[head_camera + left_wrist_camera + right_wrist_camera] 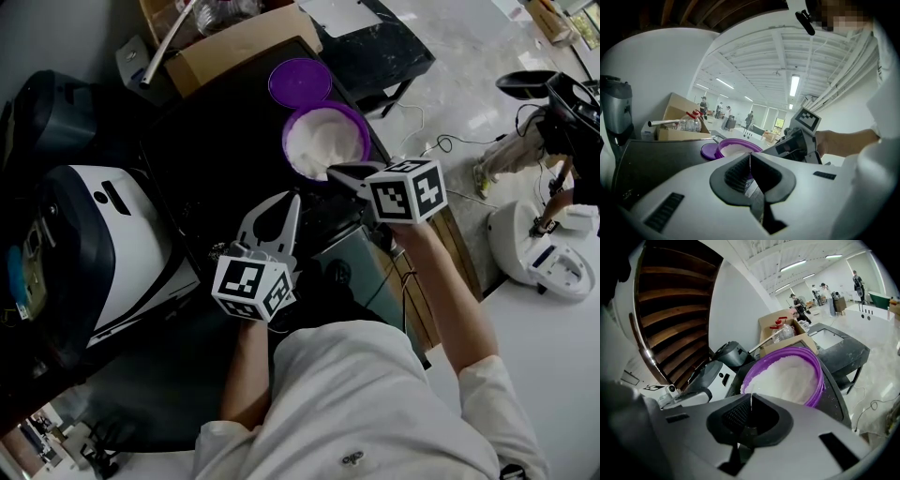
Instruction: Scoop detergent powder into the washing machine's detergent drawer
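A purple tub (pixel 323 141) of white detergent powder stands on the dark top of the washing machine (pixel 216 150), with its purple lid (pixel 300 82) lying just behind it. My right gripper (pixel 333 171) is shut with nothing in it, its tips at the tub's near rim. In the right gripper view the tub (pixel 787 376) fills the space just past the closed jaws of the right gripper (pixel 751 395). My left gripper (pixel 292 199) is also shut and empty, a little nearer and left of the tub (pixel 736 147). No scoop shows in any view.
A cardboard box (pixel 239 42) with a bottle and a metal tube sits behind the lid. A white and dark appliance (pixel 94 253) stands at the left. A grey compartment (pixel 342 258) shows below the machine's front edge. A black table (pixel 375 42) and floor cables (pixel 441 141) lie beyond.
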{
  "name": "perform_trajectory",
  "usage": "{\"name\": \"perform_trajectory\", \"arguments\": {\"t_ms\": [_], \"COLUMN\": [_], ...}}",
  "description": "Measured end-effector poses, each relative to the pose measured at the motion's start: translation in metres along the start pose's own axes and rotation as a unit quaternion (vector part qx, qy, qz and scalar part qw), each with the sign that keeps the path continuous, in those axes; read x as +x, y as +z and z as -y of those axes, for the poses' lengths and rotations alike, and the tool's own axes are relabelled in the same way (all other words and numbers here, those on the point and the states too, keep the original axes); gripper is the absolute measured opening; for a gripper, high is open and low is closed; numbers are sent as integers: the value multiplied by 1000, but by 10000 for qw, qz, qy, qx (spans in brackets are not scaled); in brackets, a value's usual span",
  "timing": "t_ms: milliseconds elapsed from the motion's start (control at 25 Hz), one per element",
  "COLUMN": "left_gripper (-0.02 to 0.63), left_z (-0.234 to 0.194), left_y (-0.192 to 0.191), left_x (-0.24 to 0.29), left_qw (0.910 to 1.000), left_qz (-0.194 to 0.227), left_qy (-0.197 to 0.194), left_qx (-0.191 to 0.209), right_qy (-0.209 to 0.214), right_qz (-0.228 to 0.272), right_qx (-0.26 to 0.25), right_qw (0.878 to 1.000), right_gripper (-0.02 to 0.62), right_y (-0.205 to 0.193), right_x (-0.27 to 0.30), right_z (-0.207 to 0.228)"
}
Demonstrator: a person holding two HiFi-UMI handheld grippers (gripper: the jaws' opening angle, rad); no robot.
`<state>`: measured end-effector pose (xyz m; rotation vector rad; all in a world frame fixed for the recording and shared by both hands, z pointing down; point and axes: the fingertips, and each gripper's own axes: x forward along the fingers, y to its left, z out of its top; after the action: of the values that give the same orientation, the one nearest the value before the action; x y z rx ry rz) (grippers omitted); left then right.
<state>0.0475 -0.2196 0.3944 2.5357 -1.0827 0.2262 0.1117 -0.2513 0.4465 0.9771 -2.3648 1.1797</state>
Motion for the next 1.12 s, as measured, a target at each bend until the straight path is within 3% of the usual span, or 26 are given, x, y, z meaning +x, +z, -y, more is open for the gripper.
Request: {"name": "perform_trajectory", "arguments": {"t_ms": [480,880,1120], "left_gripper": [20,20,20], "left_z": [1,7,12], "left_y": [4,8,10], "left_x": [-5,-11,-20], "left_qw": [10000,9998,9995], "left_qz": [36,77,99], "left_qy": [47,117,196], "left_qx": [57,147,229], "right_qy": [327,711,1001], "right_qz": [636,1326,1679], "right_qx": [1127,2124,2668], "right_qw": [9910,9655,9437], "right_gripper": [12,12,12], "right_y": [13,25,26], "right_x": [-12,-29,-36], "right_z": [8,16,17]}}
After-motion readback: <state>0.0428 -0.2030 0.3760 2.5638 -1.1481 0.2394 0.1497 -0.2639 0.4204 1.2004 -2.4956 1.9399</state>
